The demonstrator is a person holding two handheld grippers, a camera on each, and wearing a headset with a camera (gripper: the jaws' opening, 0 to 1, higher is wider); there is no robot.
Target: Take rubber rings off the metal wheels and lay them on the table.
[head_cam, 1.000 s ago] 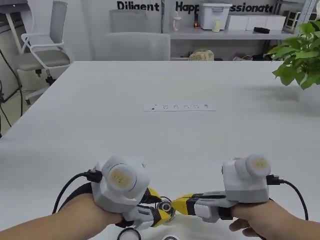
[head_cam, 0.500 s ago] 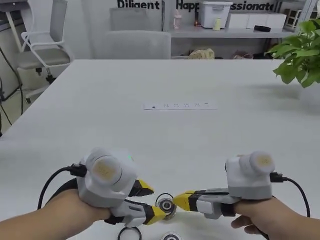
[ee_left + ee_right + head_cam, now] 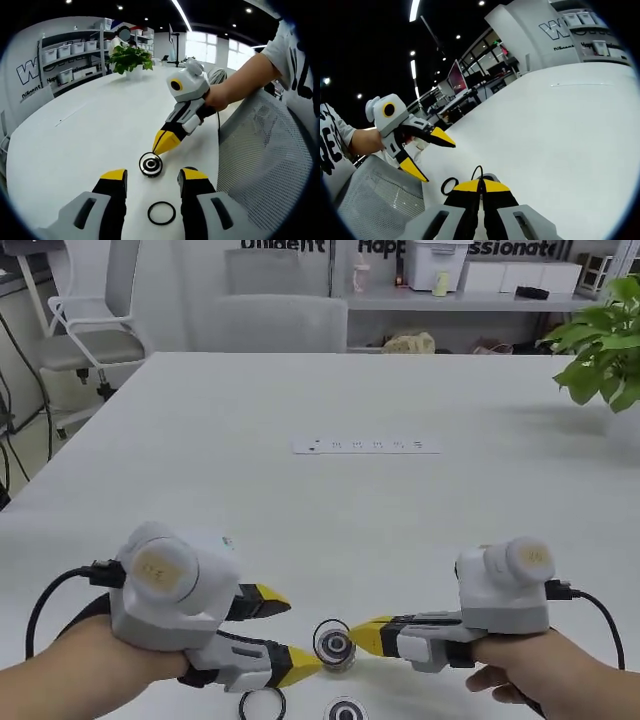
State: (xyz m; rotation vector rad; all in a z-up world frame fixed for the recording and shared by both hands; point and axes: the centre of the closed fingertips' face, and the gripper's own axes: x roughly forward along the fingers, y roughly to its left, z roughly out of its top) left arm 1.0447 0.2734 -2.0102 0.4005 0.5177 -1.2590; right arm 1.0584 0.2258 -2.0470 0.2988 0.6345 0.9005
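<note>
Jaws of the right gripper (image 3: 480, 186) are clenched tip to tip on a thin black rubber ring (image 3: 478, 171). Its loop rises just past the tips, at the rim of the metal wheel (image 3: 150, 165) standing on the white bench (image 3: 300, 520). The left gripper (image 3: 152, 176) hangs released, jaws wide apart, just short of that wheel and touching nothing. Nearer the person, a loose ring (image 3: 161, 213) lies flat on the bench. In the right gripper view its own jaws hide most of the wheel; the left gripper view shows the wheel plainly, with the yellow tips meeting its edge. The head view adds a second wheel (image 3: 345, 710) near the loose ring. Farther out are a power strip (image 3: 365, 446), a potted plant (image 3: 605, 345) and a mesh chair (image 3: 260, 150).
</note>
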